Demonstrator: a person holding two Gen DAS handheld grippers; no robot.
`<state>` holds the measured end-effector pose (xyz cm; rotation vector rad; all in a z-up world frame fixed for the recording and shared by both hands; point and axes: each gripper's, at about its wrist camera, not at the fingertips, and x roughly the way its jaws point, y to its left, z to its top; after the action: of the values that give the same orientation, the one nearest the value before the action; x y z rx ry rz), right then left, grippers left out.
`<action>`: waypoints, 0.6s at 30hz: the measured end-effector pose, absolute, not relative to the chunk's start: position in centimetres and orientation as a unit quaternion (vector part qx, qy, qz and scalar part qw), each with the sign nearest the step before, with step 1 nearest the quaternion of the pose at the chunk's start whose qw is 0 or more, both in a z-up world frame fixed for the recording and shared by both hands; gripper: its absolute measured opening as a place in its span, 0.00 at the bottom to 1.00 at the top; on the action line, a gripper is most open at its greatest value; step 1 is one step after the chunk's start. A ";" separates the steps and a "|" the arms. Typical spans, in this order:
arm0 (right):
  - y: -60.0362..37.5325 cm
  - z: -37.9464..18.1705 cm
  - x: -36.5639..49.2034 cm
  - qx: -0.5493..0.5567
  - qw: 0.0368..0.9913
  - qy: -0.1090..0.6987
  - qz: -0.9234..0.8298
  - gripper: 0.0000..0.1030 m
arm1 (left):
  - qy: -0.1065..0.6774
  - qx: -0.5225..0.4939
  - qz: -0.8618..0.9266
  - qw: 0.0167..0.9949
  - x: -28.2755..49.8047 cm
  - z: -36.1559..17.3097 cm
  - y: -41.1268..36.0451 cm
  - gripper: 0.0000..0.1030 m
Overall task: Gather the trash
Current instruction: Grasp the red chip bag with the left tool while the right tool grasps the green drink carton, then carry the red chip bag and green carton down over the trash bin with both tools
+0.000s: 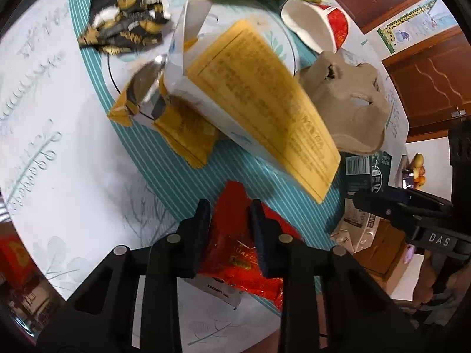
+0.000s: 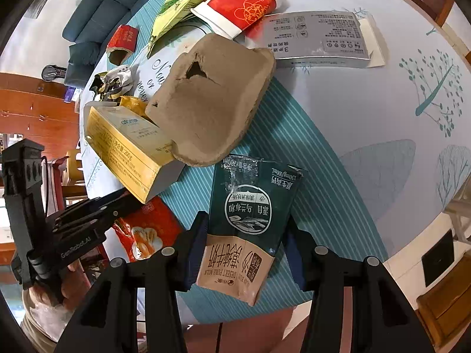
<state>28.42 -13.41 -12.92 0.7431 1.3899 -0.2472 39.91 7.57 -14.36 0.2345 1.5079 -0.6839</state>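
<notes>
Judging from how much litter lay on the table (image 2: 368, 94), the collecting was barely under way — nearly everything was still out. The left gripper (image 1: 229, 235) had its jaws drawn close on the red snack wrapper (image 1: 235, 253), which lay at the near edge of the table; the wrapper filled the narrow gap between the pads, though whether they truly pinched it could not be told. The right gripper (image 2: 244, 250) stood roughly half open astride the dark green milk carton (image 2: 253, 206), one finger (image 2: 197, 250) close against the carton's side, the other with a sliver of space beside it, so a firm hold could not be confirmed.

Left to gather were the yellow box (image 2: 126, 147) tipped against the moulded pulp tray (image 2: 206, 100), the red paper cup (image 2: 244, 8) on its side, the grey leaflet box (image 2: 318, 38), the yellow-green bag (image 2: 173, 8), the crumpled black-and-gold wrapper (image 1: 126, 20), a small red cup (image 2: 122, 44) and an orange sachet (image 1: 182, 135). No bin or bag for the trash showed clearly in either view — where the pieces were meant to go could not be told.
</notes>
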 end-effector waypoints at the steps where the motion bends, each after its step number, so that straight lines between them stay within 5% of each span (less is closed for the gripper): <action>1: -13.4 -12.9 28.3 0.334 0.699 0.623 -0.109 0.47 | 0.666 0.104 -0.303 0.673 39.8 -14.1 7.6 0.22; 18: -12.6 -8.7 25.5 0.308 0.737 0.599 -0.056 0.47 | 0.616 0.028 -0.273 0.739 35.7 -5.4 10.6 0.17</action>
<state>25.48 -12.63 -8.66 0.6766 1.3145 -0.1235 35.74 10.63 -5.42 0.0608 1.3508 -0.5986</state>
